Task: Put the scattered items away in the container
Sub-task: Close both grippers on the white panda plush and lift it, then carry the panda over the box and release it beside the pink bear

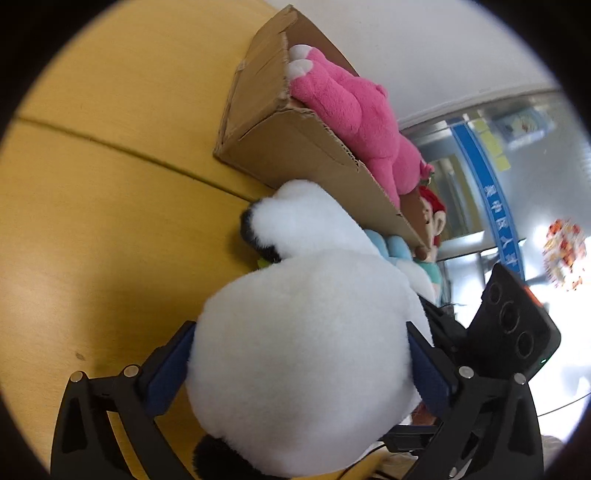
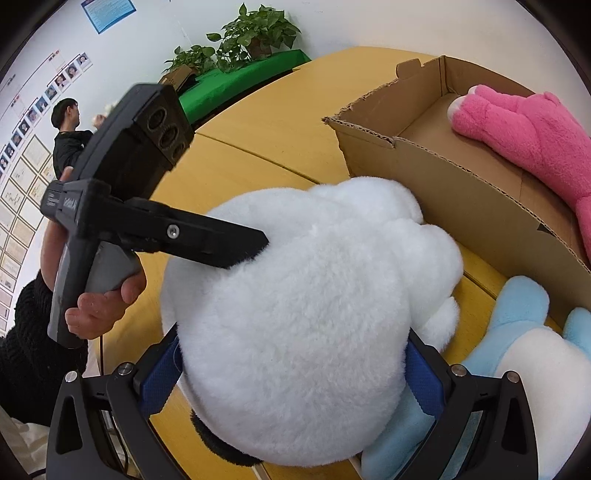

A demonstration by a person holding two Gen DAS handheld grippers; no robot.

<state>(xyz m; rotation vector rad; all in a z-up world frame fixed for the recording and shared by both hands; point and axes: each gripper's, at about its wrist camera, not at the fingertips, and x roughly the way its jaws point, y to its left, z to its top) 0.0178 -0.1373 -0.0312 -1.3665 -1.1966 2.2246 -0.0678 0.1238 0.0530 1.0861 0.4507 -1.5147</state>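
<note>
Brown cardboard box [image 2: 461, 192] holds one pink plush toy [image 2: 524, 136]. Both the left gripper [image 1: 299, 354] and right gripper [image 2: 291, 369] clamp the white plush toy [image 2: 295, 314]; a light-blue plush toy [image 2: 524, 354] waits on the yellow table [image 2: 266, 140].

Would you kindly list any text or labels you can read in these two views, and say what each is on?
Blue strip on the glass partition: white Chinese characters, too blurred to quote.
Left gripper body: pale printed lettering, too small to read.
Blue poster and framed wall sheets: text too small to read.
Cardboard box and white plush toy: no text seen.
</note>
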